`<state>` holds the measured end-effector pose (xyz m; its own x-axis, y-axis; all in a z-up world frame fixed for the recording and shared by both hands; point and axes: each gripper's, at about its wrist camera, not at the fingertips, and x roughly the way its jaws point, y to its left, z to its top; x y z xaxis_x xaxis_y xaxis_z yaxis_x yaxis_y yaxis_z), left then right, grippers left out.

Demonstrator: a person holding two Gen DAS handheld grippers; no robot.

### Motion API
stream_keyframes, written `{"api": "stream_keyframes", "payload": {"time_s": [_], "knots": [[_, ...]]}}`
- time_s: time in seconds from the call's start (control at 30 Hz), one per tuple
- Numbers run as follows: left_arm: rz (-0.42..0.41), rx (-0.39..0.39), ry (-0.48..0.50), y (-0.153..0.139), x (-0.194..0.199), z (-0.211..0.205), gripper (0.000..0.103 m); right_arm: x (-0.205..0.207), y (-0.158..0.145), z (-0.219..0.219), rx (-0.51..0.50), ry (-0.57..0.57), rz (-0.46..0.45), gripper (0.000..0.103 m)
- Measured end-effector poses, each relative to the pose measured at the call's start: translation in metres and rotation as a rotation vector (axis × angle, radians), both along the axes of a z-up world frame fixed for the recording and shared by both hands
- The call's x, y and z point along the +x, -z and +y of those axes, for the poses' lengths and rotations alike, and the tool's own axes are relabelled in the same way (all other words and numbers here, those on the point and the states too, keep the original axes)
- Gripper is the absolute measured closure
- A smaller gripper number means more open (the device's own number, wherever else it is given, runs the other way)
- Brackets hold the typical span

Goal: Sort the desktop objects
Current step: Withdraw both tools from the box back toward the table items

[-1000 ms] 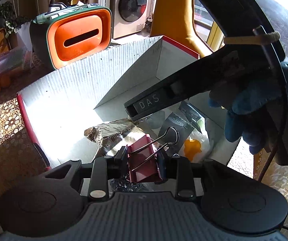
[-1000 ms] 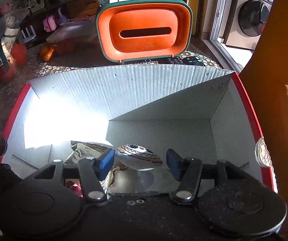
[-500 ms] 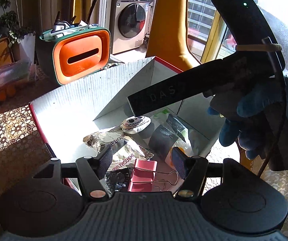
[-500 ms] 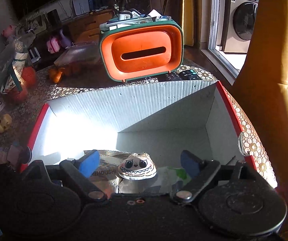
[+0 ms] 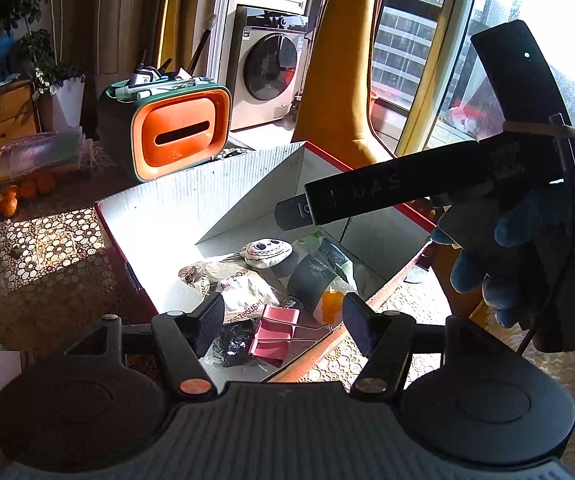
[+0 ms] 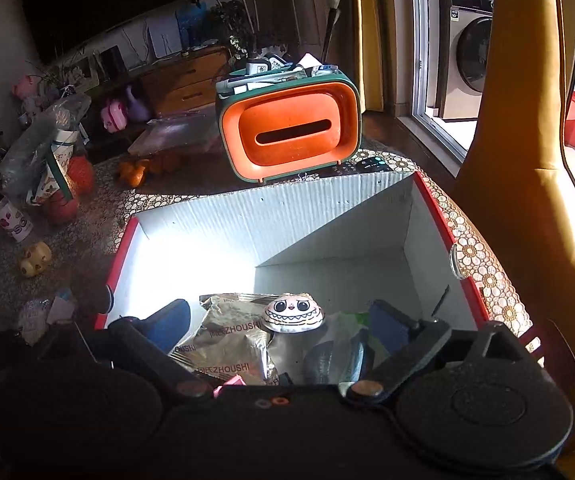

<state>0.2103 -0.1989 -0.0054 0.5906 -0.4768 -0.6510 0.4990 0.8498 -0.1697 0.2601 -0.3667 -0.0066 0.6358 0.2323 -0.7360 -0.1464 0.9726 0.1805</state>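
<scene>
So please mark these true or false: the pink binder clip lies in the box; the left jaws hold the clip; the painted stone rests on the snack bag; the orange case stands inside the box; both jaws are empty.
1. The pink binder clip lies in the box. True.
2. The left gripper holds the clip. False: its jaws stand open and apart from it.
3. The painted stone rests on the snack bag. True.
4. The orange case stands inside the box. False: it stands on the table behind it.
5. The right gripper is empty too. True.
</scene>
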Motion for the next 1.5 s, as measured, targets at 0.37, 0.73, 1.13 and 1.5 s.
{"api": "stream_keyframes", "payload": {"time_s": [0.37,0.73,1.13,1.5], "knots": [[-0.064,-0.026,-0.050,-0.021,-0.035,0.037,0.033,-0.052,-0.031,0.018,0.009,-0.020,-0.127,0.007],[-0.123,-0.047,-0.133,-0.033,-0.068,0.085,0.022,-0.095,-0.053,0.056,0.034,-0.047,-0.210,0.007],[-0.134,-0.051,-0.255,-0.029,-0.092,0.159,0.016,-0.122,-0.052,0.126,-0.013,-0.151,-0.262,0.006],[-0.119,-0.025,-0.406,-0.009,-0.091,0.243,0.000,-0.133,-0.038,0.184,-0.004,-0.238,-0.270,0.003]]}}
